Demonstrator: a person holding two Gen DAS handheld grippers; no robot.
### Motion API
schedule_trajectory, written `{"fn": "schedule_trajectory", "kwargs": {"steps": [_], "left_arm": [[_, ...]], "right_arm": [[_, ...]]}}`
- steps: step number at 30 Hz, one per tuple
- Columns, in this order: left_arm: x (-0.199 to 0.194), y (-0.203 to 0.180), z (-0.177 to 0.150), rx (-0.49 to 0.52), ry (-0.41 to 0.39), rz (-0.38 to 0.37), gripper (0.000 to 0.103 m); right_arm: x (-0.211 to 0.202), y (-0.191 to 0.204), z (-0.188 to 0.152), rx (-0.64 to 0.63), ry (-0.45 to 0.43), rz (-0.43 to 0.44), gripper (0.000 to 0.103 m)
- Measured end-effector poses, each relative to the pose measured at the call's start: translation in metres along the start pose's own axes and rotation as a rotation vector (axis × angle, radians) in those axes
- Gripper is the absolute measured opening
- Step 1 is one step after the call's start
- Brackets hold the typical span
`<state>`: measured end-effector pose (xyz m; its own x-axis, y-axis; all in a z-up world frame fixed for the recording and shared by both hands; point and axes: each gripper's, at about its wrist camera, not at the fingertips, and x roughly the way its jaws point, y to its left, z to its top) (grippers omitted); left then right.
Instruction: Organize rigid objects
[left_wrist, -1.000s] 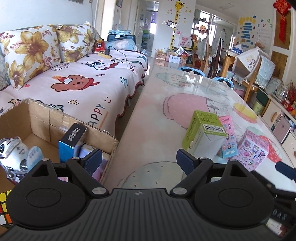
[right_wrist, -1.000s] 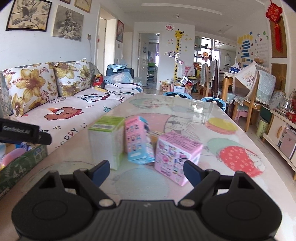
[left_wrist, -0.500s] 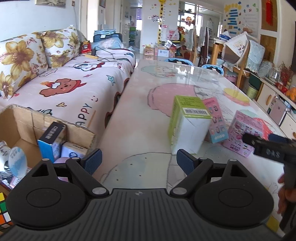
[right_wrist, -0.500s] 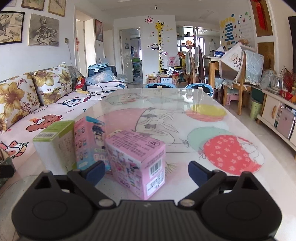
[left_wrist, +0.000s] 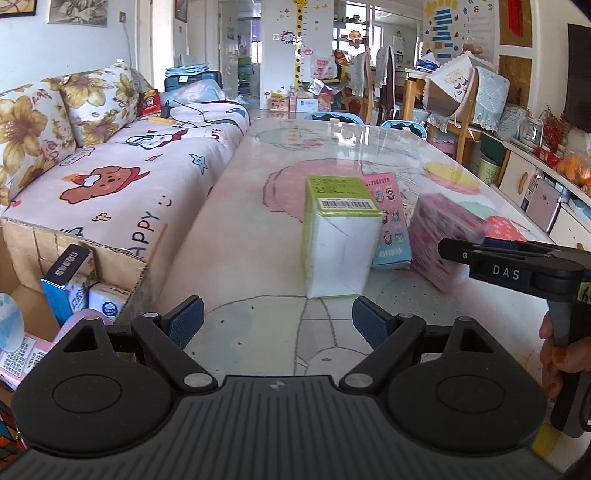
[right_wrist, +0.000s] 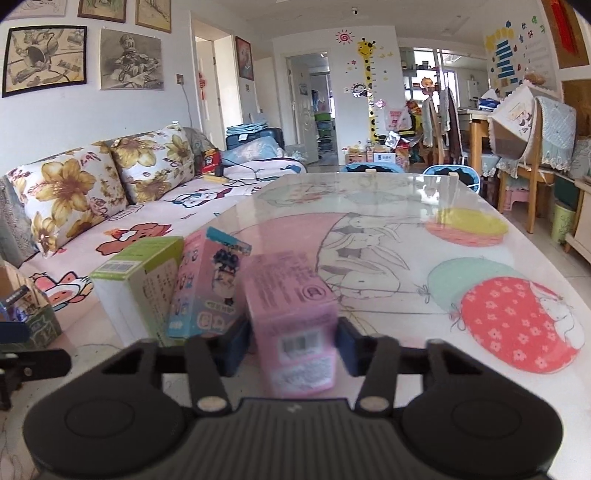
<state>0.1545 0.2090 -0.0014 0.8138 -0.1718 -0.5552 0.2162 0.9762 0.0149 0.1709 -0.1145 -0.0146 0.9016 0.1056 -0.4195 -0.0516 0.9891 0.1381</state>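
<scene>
On the bench (right_wrist: 388, 258), right side of the three-box cluster: the pink box (right_wrist: 291, 328) sits between the right gripper (right_wrist: 291, 345) fingers. Both pads flank its side faces at the near end, touching or all but — the box is motion-blurred, so I can't confirm a firm clamp. I'd call it closing on the box rather than a settled hold. Whether the box rests on the bench or is just lifted is not clear from either view.

Key relation: the pink box's long axis runs straight away from the right wrist camera, along the fingers, barcode end nearest. The grip is therefore across its short width, which looks right for a lift.

Left of it stands the pink-and-blue cartoon box (right_wrist: 207, 284), upright and touching or just beside the pink box, then the green-and-white box (right_wrist: 140, 280), upright, barcode on top.

Left gripper (left_wrist: 275, 321) hovers low over the bench, fingers wide apart and holding nothing, with the green-and-white box just ahead of them (it is the nearer hand for that one).

Likely destination is the cardboard box (left_wrist: 110, 254) off the left bench edge, already holding small cartons. Risk — dragging the cartoon box over as the pink one comes out.
</scene>
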Motion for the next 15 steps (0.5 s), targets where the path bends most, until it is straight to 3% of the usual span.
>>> {"fn": "schedule_trajectory", "kwargs": {"steps": [6, 15], "left_arm": [[-0.001, -0.001, 0.0, 0.006, -0.027, 0.0, 0.103], [-0.003, -0.015, -0.007, 0.039, -0.04, -0.046, 0.103]], "right_arm": [[-0.015, -0.006, 0.0, 0.022, 0.004, -0.021, 0.044], [-0.04, -0.028, -0.002, -0.007, -0.009, -0.146, 0.044]]}}
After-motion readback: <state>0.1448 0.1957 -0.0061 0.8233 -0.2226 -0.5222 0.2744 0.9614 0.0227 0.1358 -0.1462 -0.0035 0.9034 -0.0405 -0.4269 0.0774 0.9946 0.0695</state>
